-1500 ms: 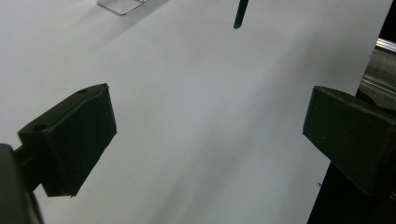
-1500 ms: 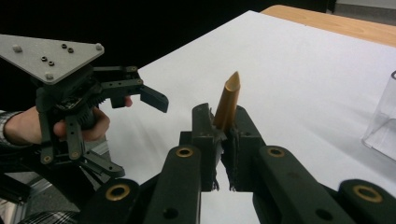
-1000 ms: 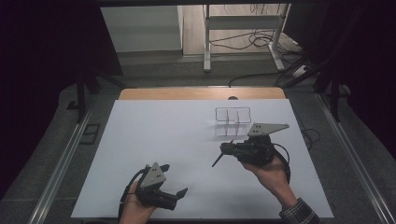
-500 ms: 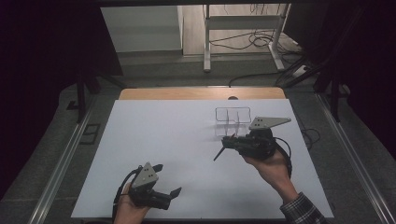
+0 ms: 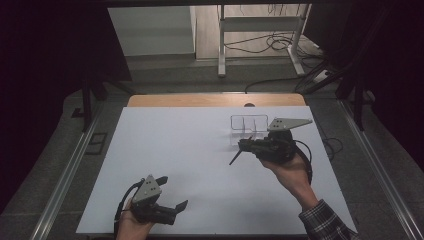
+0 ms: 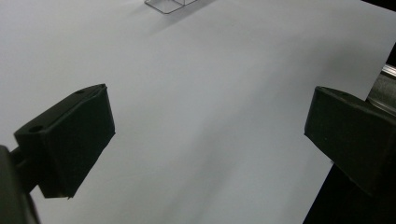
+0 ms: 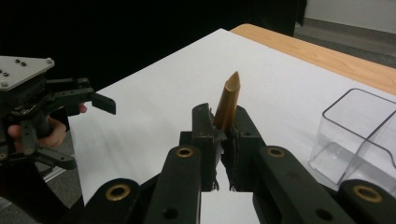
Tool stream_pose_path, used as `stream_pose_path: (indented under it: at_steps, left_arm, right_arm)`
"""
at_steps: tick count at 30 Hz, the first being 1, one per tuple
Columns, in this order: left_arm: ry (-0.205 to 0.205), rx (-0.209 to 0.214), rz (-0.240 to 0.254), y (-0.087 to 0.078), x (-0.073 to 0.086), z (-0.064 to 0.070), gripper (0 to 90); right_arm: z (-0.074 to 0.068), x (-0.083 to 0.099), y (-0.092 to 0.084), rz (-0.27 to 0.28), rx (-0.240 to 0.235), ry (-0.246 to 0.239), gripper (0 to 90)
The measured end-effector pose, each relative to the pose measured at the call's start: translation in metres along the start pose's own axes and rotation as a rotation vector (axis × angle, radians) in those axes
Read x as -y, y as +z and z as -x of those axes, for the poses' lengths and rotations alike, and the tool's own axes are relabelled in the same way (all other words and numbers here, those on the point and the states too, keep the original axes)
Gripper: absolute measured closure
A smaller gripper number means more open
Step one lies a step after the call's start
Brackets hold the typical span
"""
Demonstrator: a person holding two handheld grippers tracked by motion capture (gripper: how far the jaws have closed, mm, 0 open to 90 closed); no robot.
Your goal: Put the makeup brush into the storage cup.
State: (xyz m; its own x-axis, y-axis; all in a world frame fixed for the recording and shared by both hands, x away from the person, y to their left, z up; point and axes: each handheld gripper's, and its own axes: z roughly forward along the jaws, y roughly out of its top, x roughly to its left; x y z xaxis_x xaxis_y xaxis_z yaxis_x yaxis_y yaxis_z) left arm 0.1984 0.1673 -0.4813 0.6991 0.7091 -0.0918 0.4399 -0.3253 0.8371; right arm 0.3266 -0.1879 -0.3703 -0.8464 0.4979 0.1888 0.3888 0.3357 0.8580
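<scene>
Clear plastic is what the small divided box (image 5: 248, 129) on the white worktop (image 5: 190, 165) is made of, and the right hand-held gripper (image 5: 242, 148) is hovering just beside it, on its near side. That hand-held gripper is clamping a slim brown stick with a slanted tip (image 7: 227, 101), probably a pen or pencil; in the right gripper view the jaws are pressing together on its lower part, and the tip is sticking up past them. In the high view the stick (image 5: 236, 156) is slanting down and to the left from the jaws, above the worktop and not touching it. The box (image 7: 359, 135) is looking empty in its visible compartments.

The left hand-held gripper (image 5: 172, 206) is resting low near the front edge of the worktop, well apart from the box, with its jaws standing wide and nothing between them, as the left gripper view is showing.

Judging from this, the pickup is done: the stick is off the surface and in a firm hold. What is left is likely swinging it over the box, lining it up with a compartment and letting it drop in. The left hand is taking no part for now.
</scene>
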Motion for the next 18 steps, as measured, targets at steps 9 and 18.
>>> stream_pose_path:
  at_steps: [9, 18]
  left_arm:
    - [-0.006, -0.013, 0.007, -0.005, 0.003, -0.004, 2.0]
    - [-0.005, -0.027, 0.005, -0.01, 0.006, -0.005, 2.0]
  right_arm:
    - [0.01, -0.008, 0.001, 0.004, 0.029, 0.005, 83.2]
    - [0.022, -0.013, 0.004, 0.014, 0.07, 0.008, 83.2]
